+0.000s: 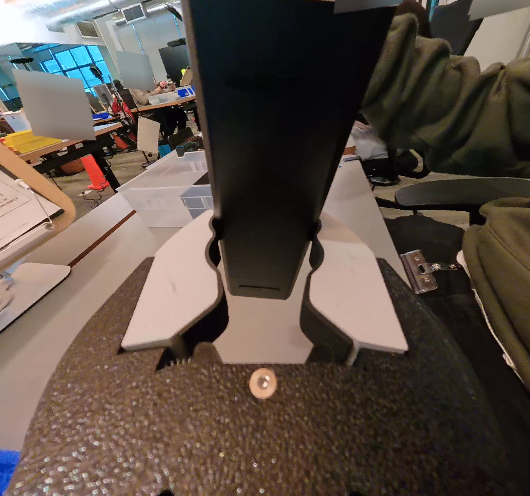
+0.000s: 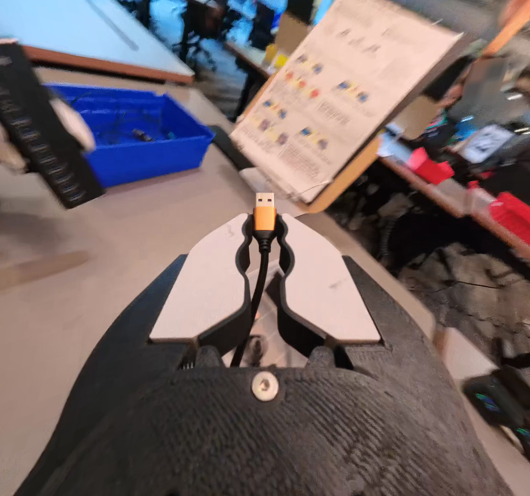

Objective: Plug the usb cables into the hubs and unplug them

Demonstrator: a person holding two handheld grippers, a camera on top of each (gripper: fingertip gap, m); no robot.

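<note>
My left gripper [image 1: 265, 225] is shut on a long black USB hub [image 1: 272, 126] and holds it upright above the table; only its plain dark back faces the camera. The same hub [image 2: 43, 138], with its row of ports showing, appears tilted at the far left of the right wrist view. My right gripper [image 2: 264, 219] is shut on an orange USB plug [image 2: 264, 215] with a silver tip pointing forward; its black cable [image 2: 258, 287] runs back between the fingers [image 2: 206, 281]. The plug is well right of the hub, apart from it.
A blue bin [image 2: 137, 135] with cables sits on the grey table [image 2: 57, 281] behind the hub. A tilted board with a printed sheet [image 2: 338, 103] stands ahead right. A clear plastic tub [image 1: 166, 192] sits beyond the hub. A person's green sleeve [image 1: 459, 109] and black chair [image 1: 459, 192] are at right. The grippers' ends are close to 25 centimetres from one another.
</note>
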